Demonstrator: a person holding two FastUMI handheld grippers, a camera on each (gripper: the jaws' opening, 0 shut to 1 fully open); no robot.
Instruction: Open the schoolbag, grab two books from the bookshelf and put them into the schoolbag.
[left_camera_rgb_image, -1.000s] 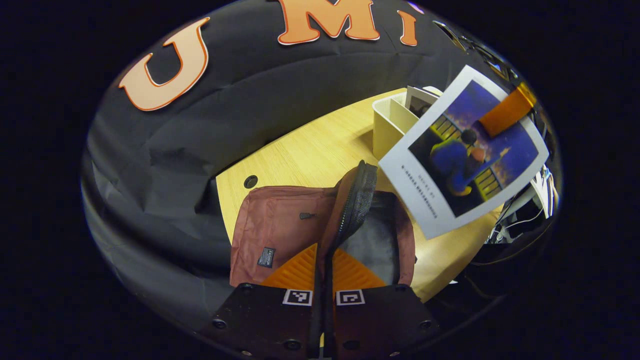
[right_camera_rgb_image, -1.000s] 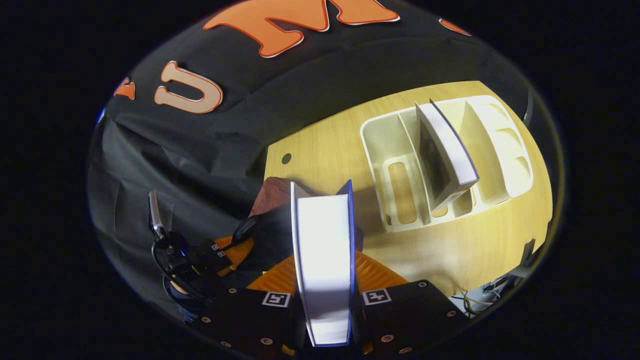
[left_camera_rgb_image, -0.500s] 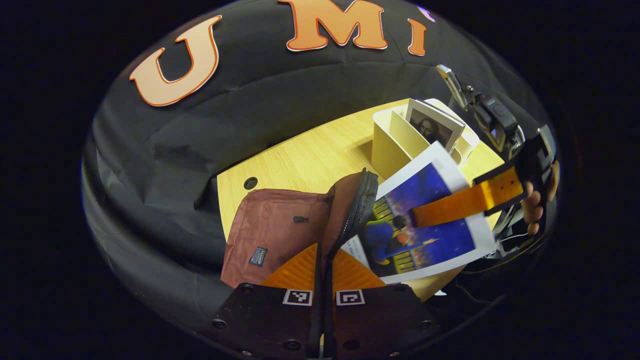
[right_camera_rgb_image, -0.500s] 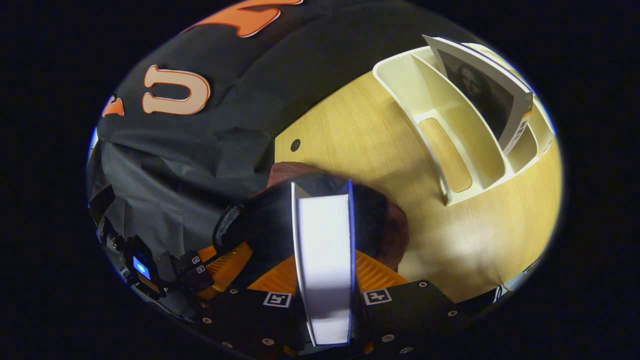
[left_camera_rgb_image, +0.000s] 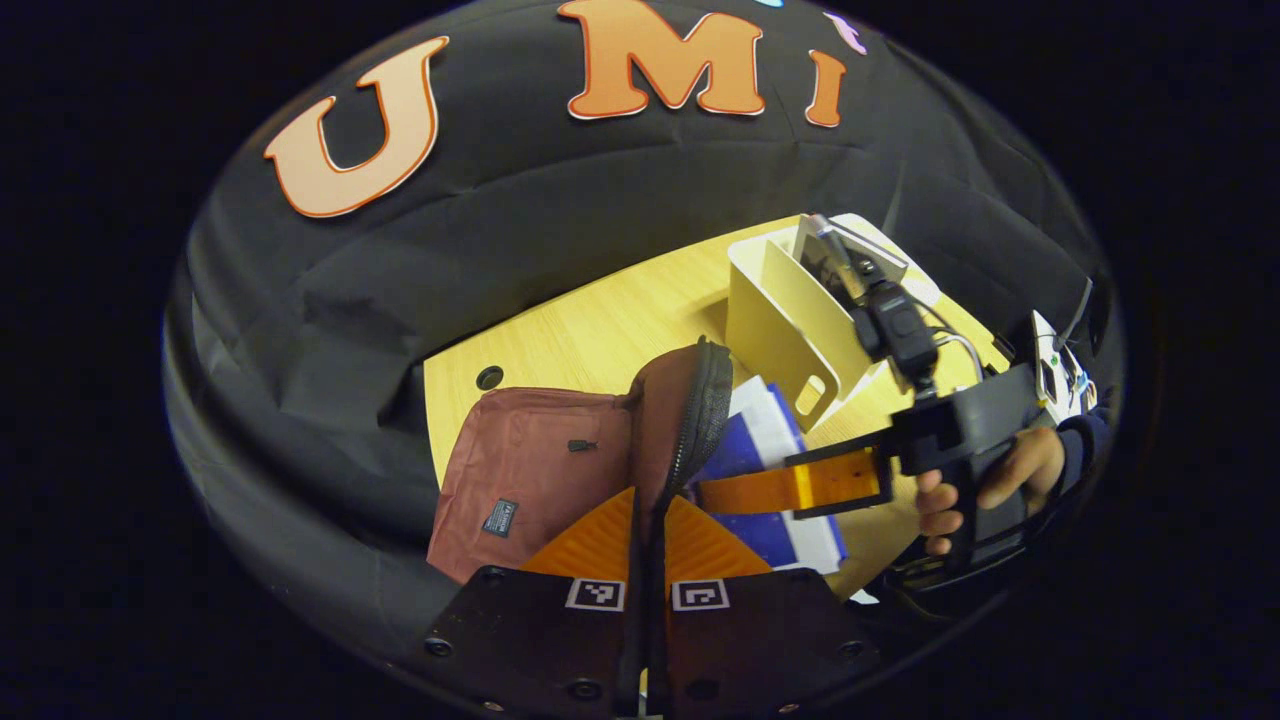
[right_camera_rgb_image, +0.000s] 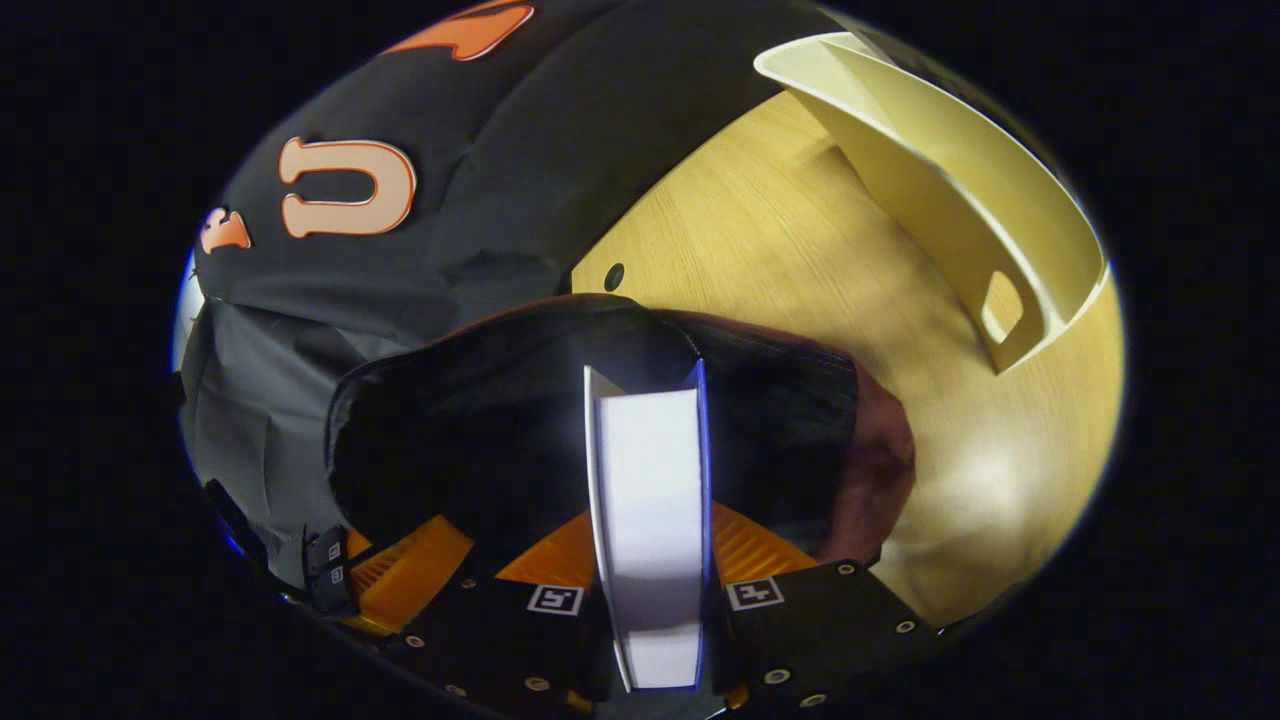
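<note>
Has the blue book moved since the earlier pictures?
Yes. In the left gripper view, the blue book has come down from beside the bookshelf into the open schoolbag, held by the right tool.

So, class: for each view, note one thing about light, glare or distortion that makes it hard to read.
Right gripper view: the book's page edge glares white, the bag's mouth is near black, and the shelf is bent by the fisheye. Left gripper view: lit evenly, but the table edge curves and the shelf leans.
</note>
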